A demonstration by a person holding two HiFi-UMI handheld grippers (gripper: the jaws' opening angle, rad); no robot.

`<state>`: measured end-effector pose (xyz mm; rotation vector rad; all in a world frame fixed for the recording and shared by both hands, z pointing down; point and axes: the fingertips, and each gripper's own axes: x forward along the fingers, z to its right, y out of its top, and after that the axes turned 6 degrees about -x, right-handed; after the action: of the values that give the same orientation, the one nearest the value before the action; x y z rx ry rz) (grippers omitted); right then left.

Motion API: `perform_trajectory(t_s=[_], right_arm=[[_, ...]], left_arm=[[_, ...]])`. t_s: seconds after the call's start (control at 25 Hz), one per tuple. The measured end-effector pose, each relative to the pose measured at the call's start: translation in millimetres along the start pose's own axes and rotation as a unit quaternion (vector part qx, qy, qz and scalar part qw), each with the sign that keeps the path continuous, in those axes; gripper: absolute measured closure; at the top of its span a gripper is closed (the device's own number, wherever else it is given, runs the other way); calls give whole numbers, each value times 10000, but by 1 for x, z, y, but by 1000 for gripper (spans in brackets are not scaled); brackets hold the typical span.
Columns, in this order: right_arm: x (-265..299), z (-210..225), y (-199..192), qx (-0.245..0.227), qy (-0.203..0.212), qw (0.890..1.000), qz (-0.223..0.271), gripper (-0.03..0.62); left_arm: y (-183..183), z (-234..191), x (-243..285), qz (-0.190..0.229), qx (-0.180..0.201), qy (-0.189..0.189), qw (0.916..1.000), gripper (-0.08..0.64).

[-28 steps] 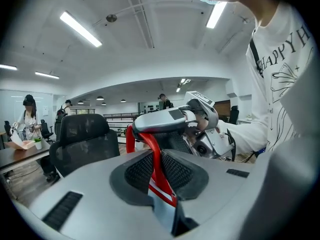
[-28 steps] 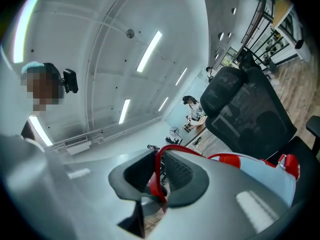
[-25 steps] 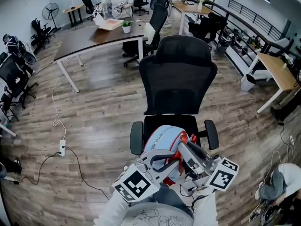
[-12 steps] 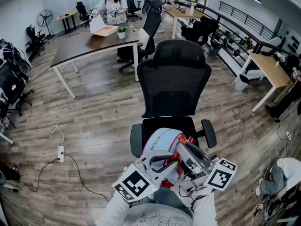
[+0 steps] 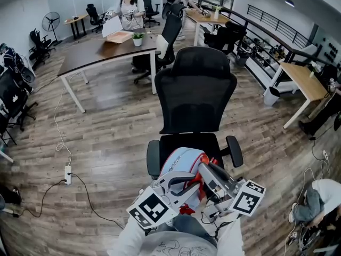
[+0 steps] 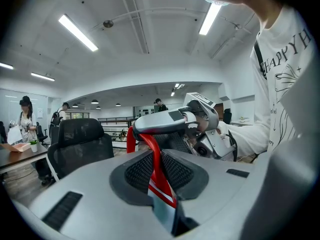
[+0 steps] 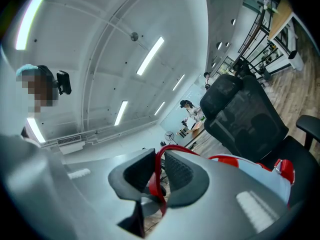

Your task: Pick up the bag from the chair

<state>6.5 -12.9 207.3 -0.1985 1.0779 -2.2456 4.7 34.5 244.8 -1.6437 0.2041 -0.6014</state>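
Office chair (image 5: 196,89) holds bag (image 5: 178,161); left claw (image 6: 159,171) and right claw (image 7: 156,176) both clamped on red strap (image 6: 150,149), so grasp looks done, lift straight up next.

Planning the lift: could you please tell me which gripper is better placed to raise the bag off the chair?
Neither left nor right clearly wins: the left gripper and right gripper are each shut on a red strap of the bag, so lifting together seems best.

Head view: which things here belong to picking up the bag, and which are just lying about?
For the job: bag, its red strap, chair, left tongs and right tongs, both shut on the strap.
Lying about: long desk, potted plant, power strip, fan, white bin.
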Motion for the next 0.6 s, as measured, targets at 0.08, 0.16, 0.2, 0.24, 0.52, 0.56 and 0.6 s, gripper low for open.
perform_trajectory(t_s=[0.08, 0.16, 0.2, 0.24, 0.52, 0.56, 0.6], right_arm=[[-2, 0, -1, 7, -15, 10000, -3, 522], [-2, 0, -1, 1, -27, 10000, -10, 522], [-2, 0, -1, -8, -33, 10000, -14, 522], [-2, 0, -2, -18, -41, 10000, -19, 522], [-4, 1, -2, -41, -95, 9999, 4, 522], [-5, 3, -2, -39, -103, 9999, 2, 522], [-5, 4, -2, -35, -111, 9999, -2, 522]], left_arm=[[-1, 2, 0, -9, -2, -4, 10000, 505], [-1, 2, 0, -1, -15, -15, 10000, 505], [-1, 2, 1, 12, -27, -23, 10000, 505], [-2, 2, 1, 27, -39, -34, 10000, 505], [-3, 3, 2, 44, -51, -103, 9999, 505], [-4, 3, 3, 39, -51, -109, 9999, 505], [-4, 3, 5, 32, -50, -113, 9999, 505]])
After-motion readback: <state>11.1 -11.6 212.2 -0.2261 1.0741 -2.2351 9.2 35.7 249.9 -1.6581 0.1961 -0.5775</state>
